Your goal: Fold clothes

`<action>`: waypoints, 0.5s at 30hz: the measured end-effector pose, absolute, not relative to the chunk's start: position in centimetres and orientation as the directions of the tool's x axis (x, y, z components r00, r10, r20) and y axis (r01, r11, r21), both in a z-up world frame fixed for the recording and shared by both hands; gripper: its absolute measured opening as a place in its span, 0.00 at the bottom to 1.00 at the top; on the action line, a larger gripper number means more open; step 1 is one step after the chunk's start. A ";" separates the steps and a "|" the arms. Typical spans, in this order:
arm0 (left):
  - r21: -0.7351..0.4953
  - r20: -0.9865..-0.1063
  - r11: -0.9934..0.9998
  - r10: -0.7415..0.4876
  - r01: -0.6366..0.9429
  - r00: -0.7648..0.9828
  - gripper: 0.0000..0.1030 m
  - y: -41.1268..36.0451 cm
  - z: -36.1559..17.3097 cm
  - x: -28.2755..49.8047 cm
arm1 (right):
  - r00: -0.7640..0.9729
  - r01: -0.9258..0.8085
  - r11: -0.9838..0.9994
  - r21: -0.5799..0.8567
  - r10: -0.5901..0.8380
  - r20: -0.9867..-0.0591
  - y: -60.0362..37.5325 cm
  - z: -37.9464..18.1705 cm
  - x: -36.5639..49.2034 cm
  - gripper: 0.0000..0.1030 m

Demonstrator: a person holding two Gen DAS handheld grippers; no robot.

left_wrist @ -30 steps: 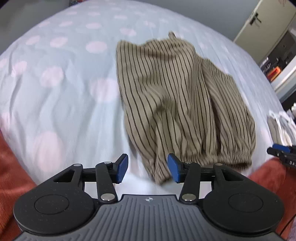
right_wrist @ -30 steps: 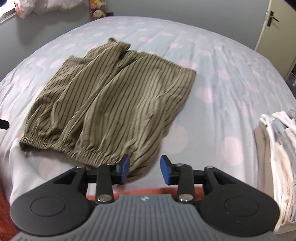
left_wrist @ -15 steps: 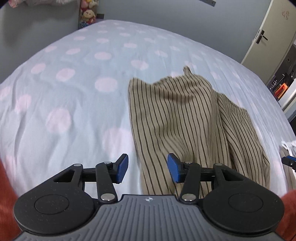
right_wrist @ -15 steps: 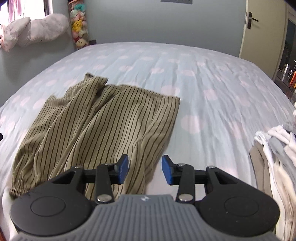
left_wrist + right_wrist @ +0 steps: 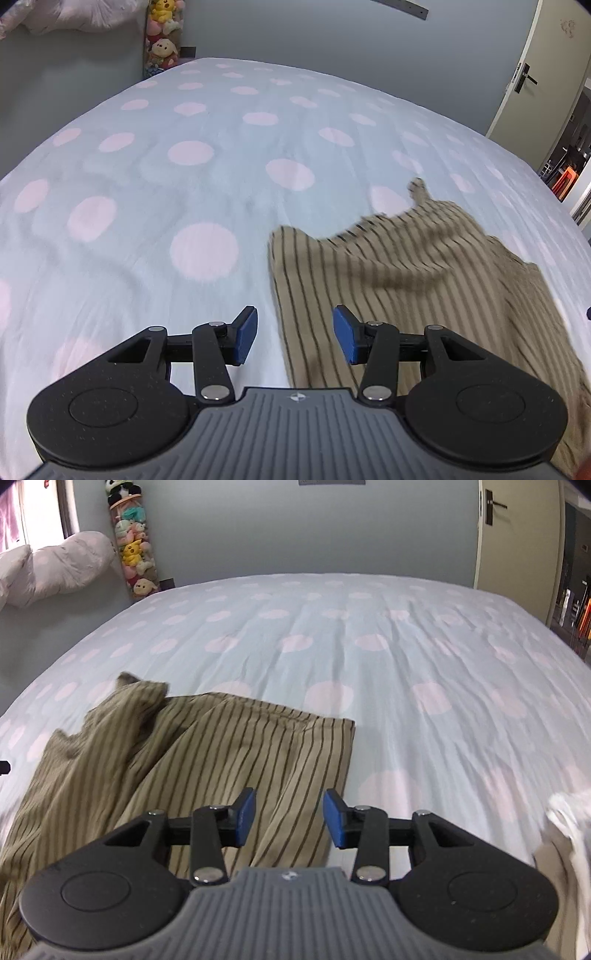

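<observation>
Grey-blue wall (image 5: 314,531), cream door (image 5: 517,531), polka-dot bed (image 5: 369,627), window (image 5: 33,513) at left

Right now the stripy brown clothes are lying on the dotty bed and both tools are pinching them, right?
Not quite. The stripy brown clothes lie on the dotty bed, but both wrist views show the left tool and right tool open, pinching nothing.

Legible text, labels, brands, numbers: none in either view. Sole mark: a small round cross-shaped emblem, without lettering, on the grey ribbed body of the left gripper (image 5: 294,341) and likewise on the right gripper (image 5: 289,821).
</observation>
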State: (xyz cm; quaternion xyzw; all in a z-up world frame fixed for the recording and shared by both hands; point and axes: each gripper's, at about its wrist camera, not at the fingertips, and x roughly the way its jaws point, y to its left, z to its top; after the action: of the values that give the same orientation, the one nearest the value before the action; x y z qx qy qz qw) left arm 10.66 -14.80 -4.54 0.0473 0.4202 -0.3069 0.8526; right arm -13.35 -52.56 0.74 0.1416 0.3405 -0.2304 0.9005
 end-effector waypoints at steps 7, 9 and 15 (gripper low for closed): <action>-0.184 -0.760 0.808 -0.478 0.560 0.440 0.42 -17.1 -7.8 14.9 | 0.653 0.501 0.857 0.120 -0.284 -0.702 -56.7 -1.8 -7.9 0.42; -0.182 -0.759 0.804 -0.481 0.566 0.440 0.42 -17.7 -8.3 15.3 | 0.650 0.498 0.858 0.125 -0.274 -0.709 -57.7 -2.6 -6.1 0.41; -0.193 -0.741 0.797 -0.501 0.573 0.448 0.42 -19.5 -9.6 16.1 | 0.632 0.516 0.842 0.157 -0.251 -0.733 -59.8 -5.1 -2.5 0.36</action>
State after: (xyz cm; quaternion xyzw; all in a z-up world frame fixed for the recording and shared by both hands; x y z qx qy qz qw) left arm 16.14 -19.53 -9.62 0.0428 0.4200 -0.3159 0.8497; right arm -2.51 -59.83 -5.13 0.1793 0.3703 -0.2165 0.8853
